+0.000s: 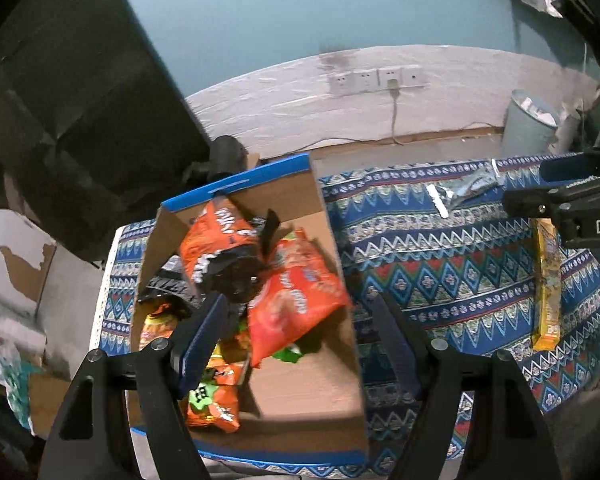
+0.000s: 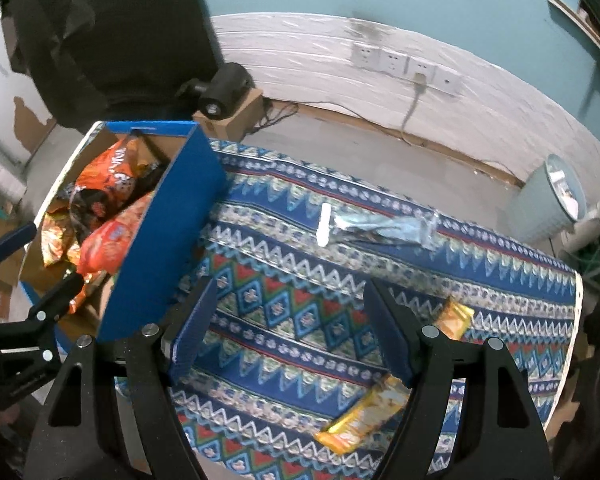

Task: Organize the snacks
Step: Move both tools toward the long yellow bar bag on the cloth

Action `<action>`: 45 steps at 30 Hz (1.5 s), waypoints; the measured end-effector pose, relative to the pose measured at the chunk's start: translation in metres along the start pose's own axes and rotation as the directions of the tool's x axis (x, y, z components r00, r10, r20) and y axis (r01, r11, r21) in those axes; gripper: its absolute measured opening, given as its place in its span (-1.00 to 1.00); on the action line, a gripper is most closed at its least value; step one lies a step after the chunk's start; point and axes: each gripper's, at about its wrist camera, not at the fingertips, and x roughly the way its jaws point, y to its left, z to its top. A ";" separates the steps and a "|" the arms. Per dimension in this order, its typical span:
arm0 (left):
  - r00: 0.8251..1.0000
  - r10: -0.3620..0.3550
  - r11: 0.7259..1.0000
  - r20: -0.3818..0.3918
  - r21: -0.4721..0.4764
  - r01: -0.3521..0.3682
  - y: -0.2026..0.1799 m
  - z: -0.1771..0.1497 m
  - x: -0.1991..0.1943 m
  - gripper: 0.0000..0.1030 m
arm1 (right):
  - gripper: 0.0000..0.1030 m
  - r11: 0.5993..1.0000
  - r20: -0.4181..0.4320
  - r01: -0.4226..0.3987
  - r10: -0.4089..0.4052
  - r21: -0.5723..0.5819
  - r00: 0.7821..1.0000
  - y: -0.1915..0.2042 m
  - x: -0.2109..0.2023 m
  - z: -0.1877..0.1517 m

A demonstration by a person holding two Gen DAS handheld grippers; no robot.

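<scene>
A blue cardboard box point(image 1: 320, 368) point(image 2: 168, 232) holds several orange and black snack bags point(image 1: 284, 300) point(image 2: 104, 196). My left gripper point(image 1: 300, 320) hangs open and empty above the box, over the bags. My right gripper point(image 2: 288, 312) is open and empty above the patterned cloth, right of the box. A long yellow snack bar point(image 2: 364, 412) point(image 1: 546, 284) lies on the cloth under the right gripper's right finger. A silver-blue packet point(image 2: 380, 226) point(image 1: 468, 188) lies farther back on the cloth.
The table wears a blue patterned cloth point(image 2: 340, 280) point(image 1: 440, 264). A pale waste bin point(image 2: 548, 200) point(image 1: 528, 120) stands on the floor at the right. A black device on a carton point(image 2: 224, 92) sits behind the box. Wall sockets point(image 1: 376, 80) are on the far wall.
</scene>
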 end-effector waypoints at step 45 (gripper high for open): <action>0.982 -0.075 0.974 -0.176 0.197 0.109 -0.138 0.001 0.102 0.49 | 0.48 0.975 -0.306 0.123 -0.061 0.187 0.950 -0.119 0.103 -0.109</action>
